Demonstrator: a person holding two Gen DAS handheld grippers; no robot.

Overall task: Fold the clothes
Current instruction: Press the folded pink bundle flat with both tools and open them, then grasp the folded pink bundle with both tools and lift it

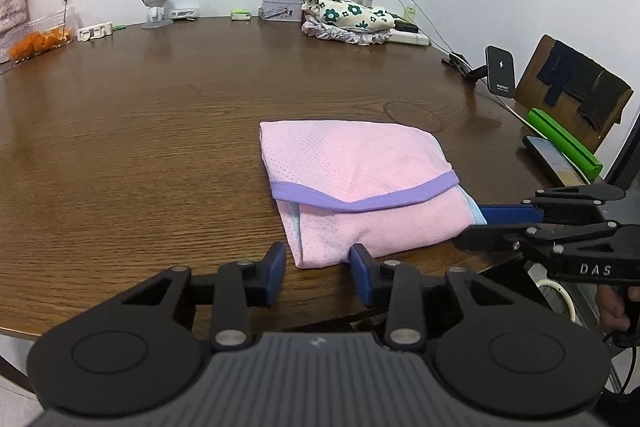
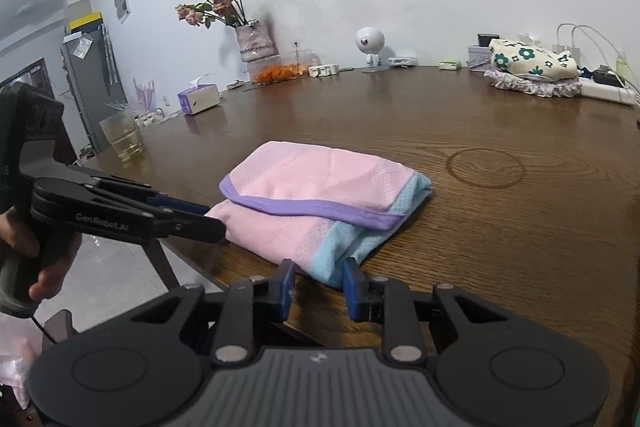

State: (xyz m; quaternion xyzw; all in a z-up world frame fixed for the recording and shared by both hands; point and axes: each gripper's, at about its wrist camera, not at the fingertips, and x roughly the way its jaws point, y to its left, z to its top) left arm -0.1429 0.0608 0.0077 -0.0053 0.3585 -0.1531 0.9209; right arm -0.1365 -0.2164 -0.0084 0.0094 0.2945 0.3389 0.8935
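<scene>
- Left wrist view: one folded garment (image 1: pixel 360 187) lies on the dark wood-grain table (image 1: pixel 140 147) near the front edge; it is pink perforated mesh with a purple band curving across its top layer and a sliver of light blue at its right side.
- The left gripper (image 1: pixel 318 269) has two blue-padded fingers either side of the garment's near left corner; a gap shows between pads and cloth, so it is not clamped on it.
- The right gripper (image 1: pixel 478 223) reaches in from the right, its black linkage and blue finger at the garment's right edge; from here I cannot tell whether it pinches the fabric.
- At the far edge sit one white round-headed figurine (image 1: pixel 155 1) and one bundle of flower-print cloth (image 1: pixel 352 13).
- Right wrist view: the same garment (image 2: pixel 316 211) shows a pale blue mesh panel at its near corner, which sits between the right gripper (image 2: pixel 318 279) fingers, the pads standing off the cloth.
- One vase of dried roses (image 2: pixel 254 41), one glass (image 2: pixel 122 137) and one tissue box (image 2: pixel 200 99) stand far back.
</scene>
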